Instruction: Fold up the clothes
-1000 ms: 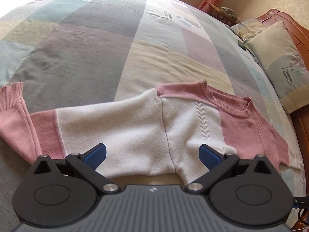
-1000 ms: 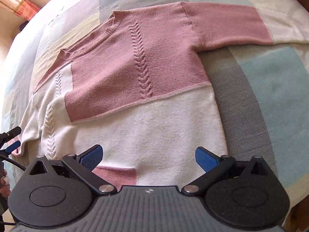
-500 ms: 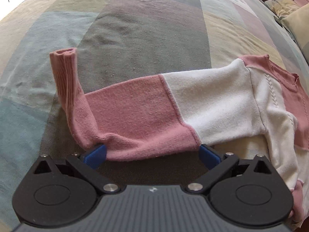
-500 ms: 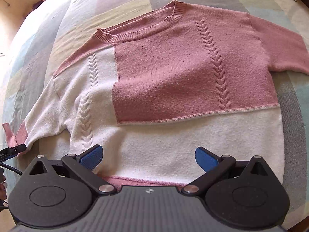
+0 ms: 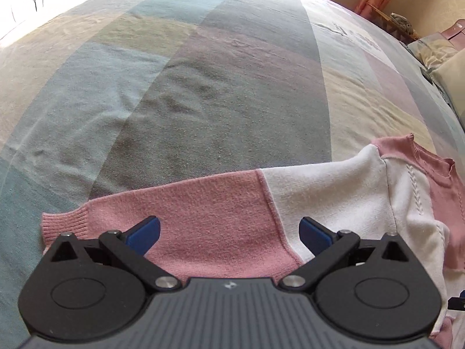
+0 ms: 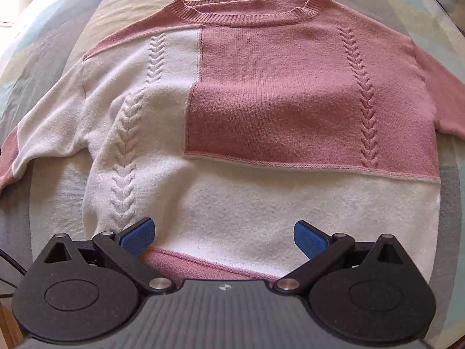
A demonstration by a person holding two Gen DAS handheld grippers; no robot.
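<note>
pink and white knit, the sweater [image 6: 261, 110] lies spread face up on the patchwork bedspread [image 5: 203, 87], neckline away from the right camera. its hem is partly hidden behind the right gripper [image 6: 223, 237], whose blue pads stand wide apart, holding nothing. the far sleeve runs out of that view at the right edge. the left gripper [image 5: 229, 232], also spread wide and empty, hovers over the other sleeve [image 5: 203, 212]; its lower edge disappears behind the gripper body. a pillow [image 5: 452, 78] is cut off at the right edge.

Black hand-held gripper [image 5: 229, 234], blue fingertips [image 5: 144, 231], silver screws.
</note>
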